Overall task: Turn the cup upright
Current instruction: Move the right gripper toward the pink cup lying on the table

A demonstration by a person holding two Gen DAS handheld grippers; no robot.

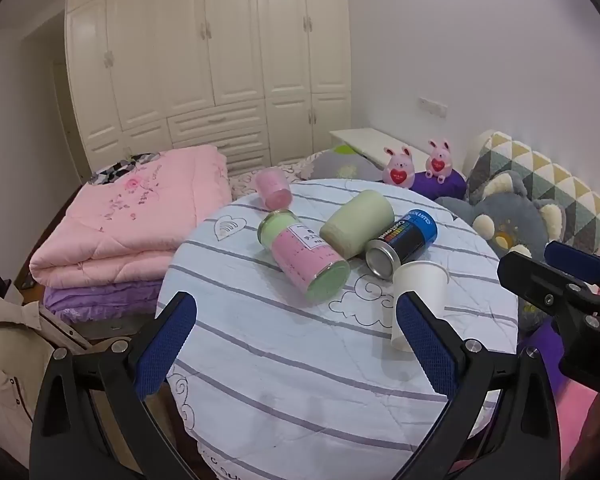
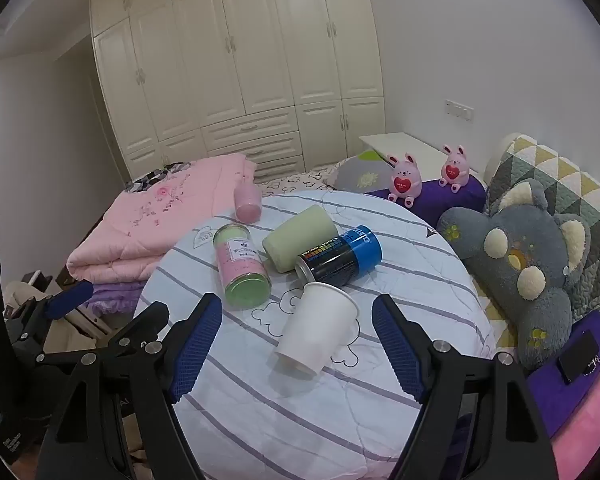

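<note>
We held the right gripper [image 2: 297, 338] spread wide, nothing between its blue pads; the left gripper [image 1: 296, 340] stood equally spread and empty. Just past the right fingers the white paper cup [image 2: 318, 326] lay on its side on the striped round table [image 2: 300, 420], its closed base towards us and its open rim pointing away. Just beyond it we noted a black-and-blue can [image 2: 340, 258], a pale green cup [image 2: 300, 238] and a pink-labelled jar [image 2: 242, 266], all lying down and huddled together. Farther back a pink cup [image 2: 248, 200] lay at the table's far edge. Behind, a folded pink quilt [image 2: 156, 224] and a cream wardrobe [image 2: 240, 64].
</note>
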